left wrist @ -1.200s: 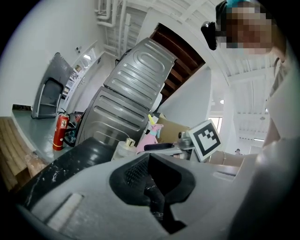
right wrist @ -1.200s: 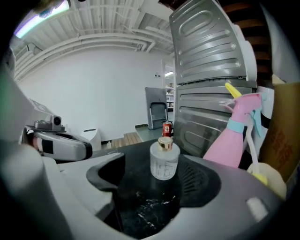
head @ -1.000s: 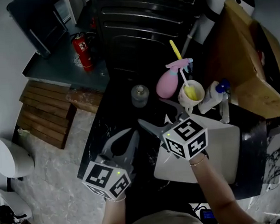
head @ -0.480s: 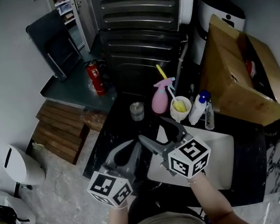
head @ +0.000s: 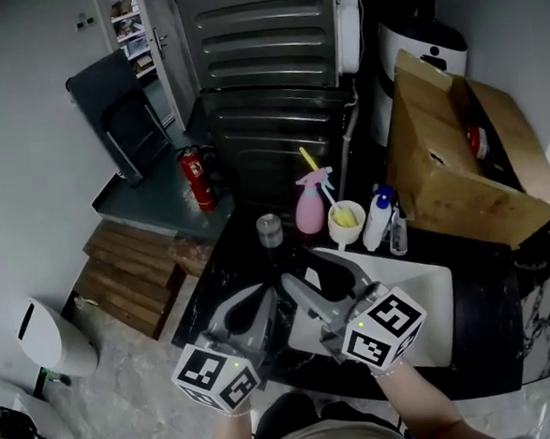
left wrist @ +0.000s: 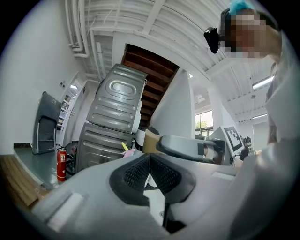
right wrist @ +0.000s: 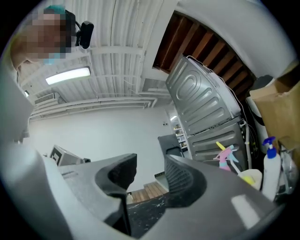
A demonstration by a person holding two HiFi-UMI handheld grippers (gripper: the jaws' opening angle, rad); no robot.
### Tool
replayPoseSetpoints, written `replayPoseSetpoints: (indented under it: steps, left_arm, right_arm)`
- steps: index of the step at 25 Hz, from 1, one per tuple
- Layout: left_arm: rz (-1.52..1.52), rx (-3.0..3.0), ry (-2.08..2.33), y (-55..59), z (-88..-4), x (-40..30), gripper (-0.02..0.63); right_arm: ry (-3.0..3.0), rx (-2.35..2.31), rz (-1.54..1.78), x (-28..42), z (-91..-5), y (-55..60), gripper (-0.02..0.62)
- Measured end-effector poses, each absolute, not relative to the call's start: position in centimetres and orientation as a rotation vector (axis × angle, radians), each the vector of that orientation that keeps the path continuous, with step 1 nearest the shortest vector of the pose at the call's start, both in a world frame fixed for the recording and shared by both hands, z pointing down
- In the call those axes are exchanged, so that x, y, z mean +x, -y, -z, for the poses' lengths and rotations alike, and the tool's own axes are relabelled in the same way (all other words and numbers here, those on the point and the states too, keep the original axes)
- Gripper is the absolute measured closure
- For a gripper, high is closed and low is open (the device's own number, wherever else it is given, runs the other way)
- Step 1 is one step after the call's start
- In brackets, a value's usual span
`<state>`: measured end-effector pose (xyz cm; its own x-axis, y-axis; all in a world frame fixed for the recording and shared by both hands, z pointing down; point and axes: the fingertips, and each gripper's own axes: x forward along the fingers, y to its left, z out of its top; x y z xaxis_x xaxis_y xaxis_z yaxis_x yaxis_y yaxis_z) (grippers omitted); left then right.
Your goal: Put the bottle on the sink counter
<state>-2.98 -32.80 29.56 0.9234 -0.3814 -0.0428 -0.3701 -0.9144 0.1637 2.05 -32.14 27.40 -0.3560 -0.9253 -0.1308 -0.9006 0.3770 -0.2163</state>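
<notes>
Right tool half spread, jaws just been closing, nothing between. Left tool pressed together, empty. Both over near edge of black worktop, well apart from pink spray bottle. Bottle upright at worktop's back, long axis vertical, spray head up, just beside cup. Base hidden behind jaw in right tool view. White sink at right. Fire extinguisher on floor at left.

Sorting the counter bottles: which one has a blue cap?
The white bottle, just right of the white cup; the spray bottle left of the cup is pink.
</notes>
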Motion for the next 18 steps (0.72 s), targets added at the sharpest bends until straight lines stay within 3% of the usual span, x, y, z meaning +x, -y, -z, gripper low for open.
replayPoseSetpoints:
  steps: [14,18]
  left_arm:
    - [0.242,2.947,0.512,26.2,-28.0,-3.7,0.603]
    - [0.297,2.95,0.511,25.0,-27.1,-4.4,0.603]
  right_arm:
    - [-2.372,-1.594,0.043,0.4,-25.9,25.6,0.589]
    - [-2.358,-1.571,0.007,-0.3,-25.7,24.1,0.592]
